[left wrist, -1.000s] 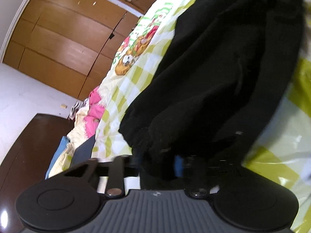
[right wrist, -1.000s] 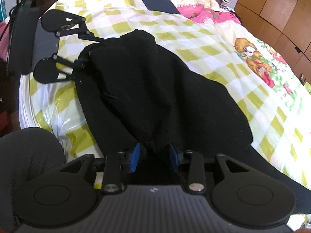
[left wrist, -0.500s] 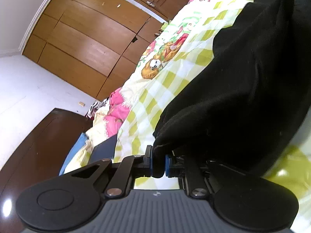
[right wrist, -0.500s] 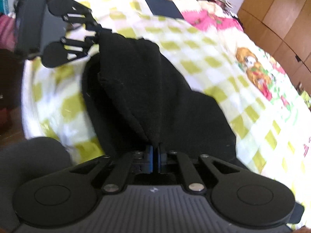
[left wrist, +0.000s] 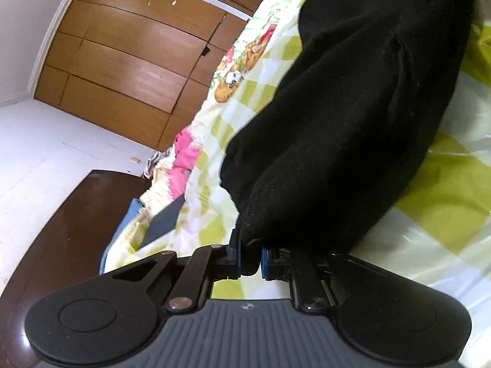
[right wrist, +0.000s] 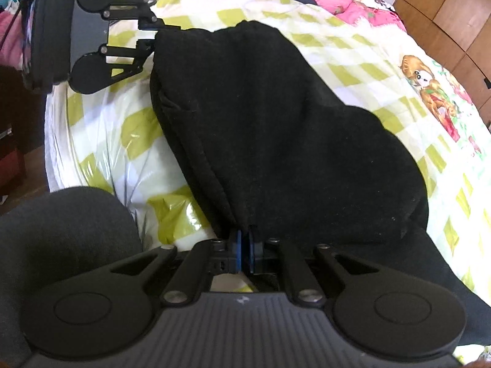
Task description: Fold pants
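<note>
Black pants [right wrist: 276, 128] lie doubled over on a bed with a yellow-green checked cover [right wrist: 353, 61]. My right gripper [right wrist: 244, 251] is shut on the near edge of the cloth, which rises from its blue pads. In the same view my left gripper [right wrist: 153, 35] pinches the far corner of the pants at the upper left. In the left wrist view the left gripper [left wrist: 250, 259] is shut on a thick black fold of the pants [left wrist: 353, 122], which fills the right of that view.
A wooden wardrobe [left wrist: 129, 61] stands beyond the bed. A dark brown headboard [left wrist: 55, 220], a dark flat object [left wrist: 162, 224] and pink bedding [left wrist: 184, 159] sit at the bed's head. A person's dark-clad knee [right wrist: 61, 227] is at the lower left, by the bed's plastic-covered edge [right wrist: 101, 141].
Both grippers have shut on the pants, the right from open jaws. The held edge has been lifted and pulled along the bed, so the cloth now stands stretched between them.
</note>
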Demonstrator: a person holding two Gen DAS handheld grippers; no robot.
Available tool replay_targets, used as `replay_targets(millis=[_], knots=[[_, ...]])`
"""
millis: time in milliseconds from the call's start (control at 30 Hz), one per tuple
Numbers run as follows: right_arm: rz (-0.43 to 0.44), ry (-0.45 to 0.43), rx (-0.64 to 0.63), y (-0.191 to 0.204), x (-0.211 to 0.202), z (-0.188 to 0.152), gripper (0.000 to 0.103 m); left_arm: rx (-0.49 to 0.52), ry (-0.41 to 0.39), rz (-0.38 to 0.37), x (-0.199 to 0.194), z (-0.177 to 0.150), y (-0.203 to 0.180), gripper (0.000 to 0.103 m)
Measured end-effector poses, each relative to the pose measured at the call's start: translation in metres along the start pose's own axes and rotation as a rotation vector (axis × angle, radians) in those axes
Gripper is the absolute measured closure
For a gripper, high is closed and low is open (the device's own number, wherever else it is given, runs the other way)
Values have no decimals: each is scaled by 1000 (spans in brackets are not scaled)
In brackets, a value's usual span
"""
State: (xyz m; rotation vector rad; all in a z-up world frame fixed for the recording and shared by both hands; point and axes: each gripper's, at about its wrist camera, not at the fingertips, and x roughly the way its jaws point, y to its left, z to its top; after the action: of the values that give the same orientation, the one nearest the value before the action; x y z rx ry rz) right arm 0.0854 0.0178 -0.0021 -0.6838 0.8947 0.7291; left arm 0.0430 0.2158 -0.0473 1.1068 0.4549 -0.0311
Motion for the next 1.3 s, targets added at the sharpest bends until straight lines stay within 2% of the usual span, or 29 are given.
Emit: replay_targets(millis=[133,233,300,400,533,833,900,933,967,1000,1067,1133,1200,1300], knots=[[10,-9,41,-1,0,4,96,22,-8,3,1,-4,5,71],[-6,3,-22,6,9,-5,94,36,2,-18,-9,-10,-7,68],[3,6,7,2,14,-6,92,53,32,21,-10,-16,-17,66],[4,5,17,0,13,-5,89,11,99,2,-8,-28,-15,61],[-12,-1,-13,7,11,-8,86,-10,131,28,-19,-36,-11,61],[-16,5,23,5,11,-7,78,-32,-8,72,-43,-3,-13,60],[-20,0,36,6,14,-8,76,-54,-12,48,-42,-2,-13,60],[-21,-3,45,6,15,-9,75,-50,11,-1,-39,-2,-17,59],[-20,-7,55,5,15,-9,74,-36,40,-59,-34,-2,-21,59],[-17,-12,67,3,12,-10,74,-8,55,-78,-32,-3,-28,59],[-11,-30,93,-3,3,-13,66,56,67,-61,-34,-5,-36,59],[-19,-63,138,-14,-14,-20,60,21,79,-66,-40,-4,-28,59],[-32,-96,207,-31,-32,-31,60,-18,95,-49,-45,1,-15,58],[-73,-135,348,-68,-55,-58,60,-36,75,-6,-53,18,-2,58]])
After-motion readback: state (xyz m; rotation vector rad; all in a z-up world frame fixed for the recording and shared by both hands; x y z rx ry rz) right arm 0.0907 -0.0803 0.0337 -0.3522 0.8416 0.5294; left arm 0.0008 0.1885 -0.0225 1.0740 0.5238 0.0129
